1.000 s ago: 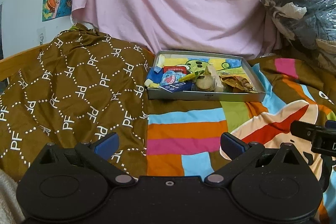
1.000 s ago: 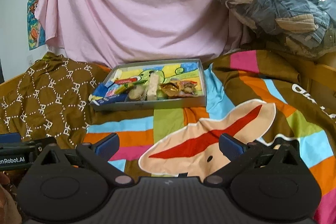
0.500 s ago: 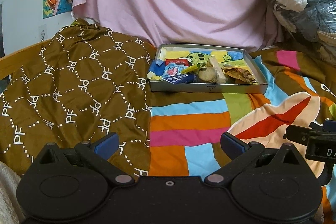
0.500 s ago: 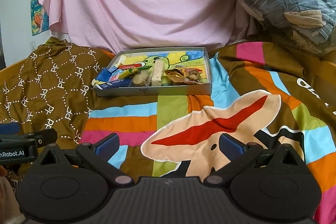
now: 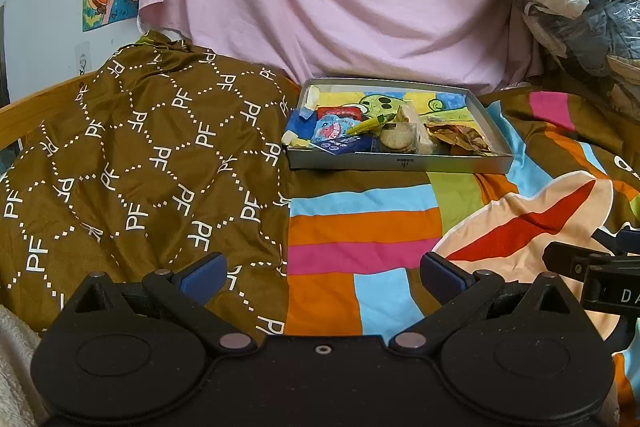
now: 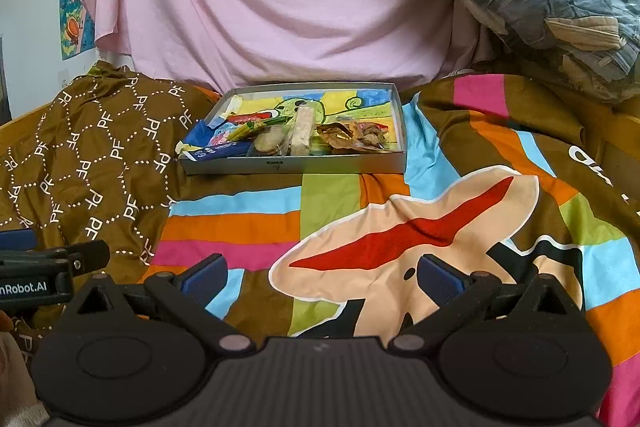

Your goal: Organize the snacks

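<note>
Matt grey tray (image 5: 400, 163), cloth blanket (image 5: 360, 223)

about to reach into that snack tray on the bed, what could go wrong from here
1. The tray sits on soft, rumpled bedding, so pressing down with either tongs could tip it.
2. The snacks are heaped together; the round biscuits touch the long pale bar, so a grab may catch two or knock one out.
3. The left tongs and right tongs, both open, hang close side by side and could collide.
</note>
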A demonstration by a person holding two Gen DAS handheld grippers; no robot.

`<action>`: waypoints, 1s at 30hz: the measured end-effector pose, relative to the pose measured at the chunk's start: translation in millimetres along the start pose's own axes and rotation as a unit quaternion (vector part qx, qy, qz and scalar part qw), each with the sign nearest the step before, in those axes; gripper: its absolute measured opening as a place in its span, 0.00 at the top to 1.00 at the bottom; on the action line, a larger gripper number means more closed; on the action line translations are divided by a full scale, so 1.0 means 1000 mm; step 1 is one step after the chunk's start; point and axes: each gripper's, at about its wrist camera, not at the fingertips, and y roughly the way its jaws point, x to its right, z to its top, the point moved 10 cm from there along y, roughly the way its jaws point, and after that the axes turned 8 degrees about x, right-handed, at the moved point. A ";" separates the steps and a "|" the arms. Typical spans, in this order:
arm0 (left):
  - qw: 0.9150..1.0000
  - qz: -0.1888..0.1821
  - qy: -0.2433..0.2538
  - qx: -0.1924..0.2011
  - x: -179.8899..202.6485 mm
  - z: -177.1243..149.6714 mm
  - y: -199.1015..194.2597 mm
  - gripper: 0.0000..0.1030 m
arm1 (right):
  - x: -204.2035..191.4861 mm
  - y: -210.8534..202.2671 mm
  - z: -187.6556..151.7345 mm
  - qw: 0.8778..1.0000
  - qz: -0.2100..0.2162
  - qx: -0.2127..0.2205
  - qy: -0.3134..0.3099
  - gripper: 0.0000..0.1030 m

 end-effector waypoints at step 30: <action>1.000 0.013 0.008 -0.014 -0.003 -0.002 0.001 0.01 | -0.001 0.001 0.000 1.000 -0.001 -0.001 0.000 0.00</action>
